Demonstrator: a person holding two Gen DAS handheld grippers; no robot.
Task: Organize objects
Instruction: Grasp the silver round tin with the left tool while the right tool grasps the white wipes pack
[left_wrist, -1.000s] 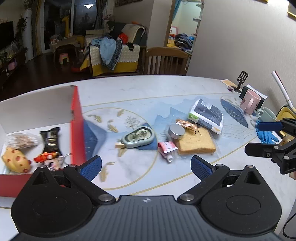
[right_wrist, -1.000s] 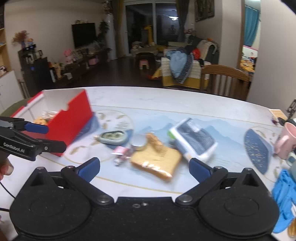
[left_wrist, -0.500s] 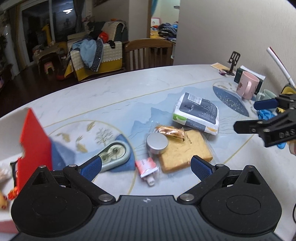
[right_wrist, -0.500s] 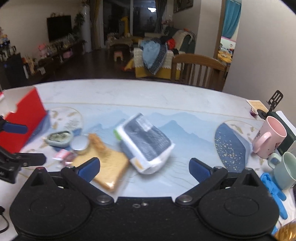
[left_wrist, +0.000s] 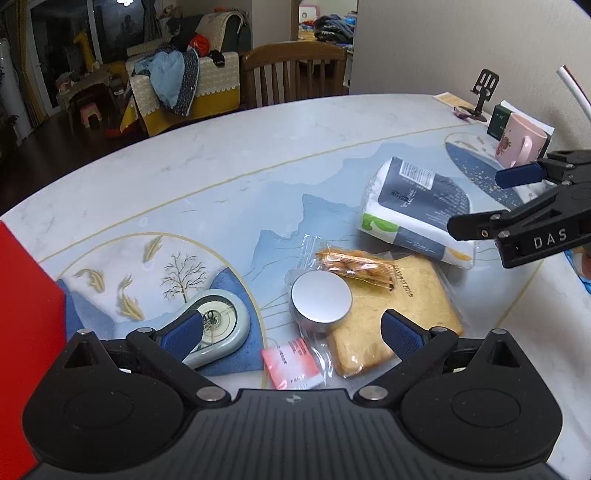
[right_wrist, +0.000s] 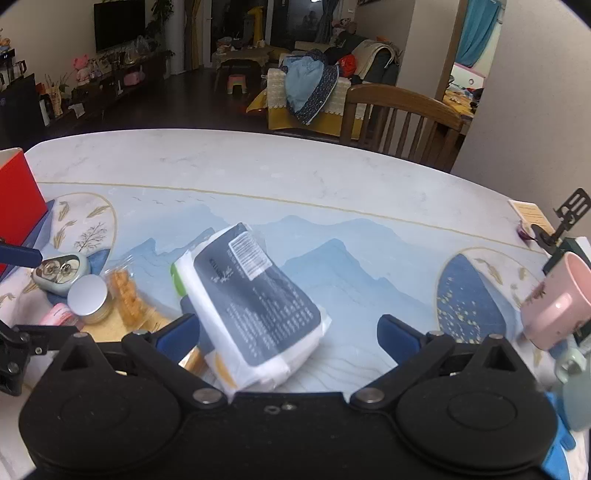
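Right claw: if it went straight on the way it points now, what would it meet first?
Most likely the tissue pack. The open right claw already has the pack's near end between its fingers, left of centre. Height above the table is unclear, so it might pass just over it.

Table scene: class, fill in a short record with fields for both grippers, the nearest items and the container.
left gripper: open, over the round tin
right gripper: open, over the tissue pack
under the tin's edge: bagged bread
on the bread: snack packet
left of tin: tape dispenser
container: red box, far left
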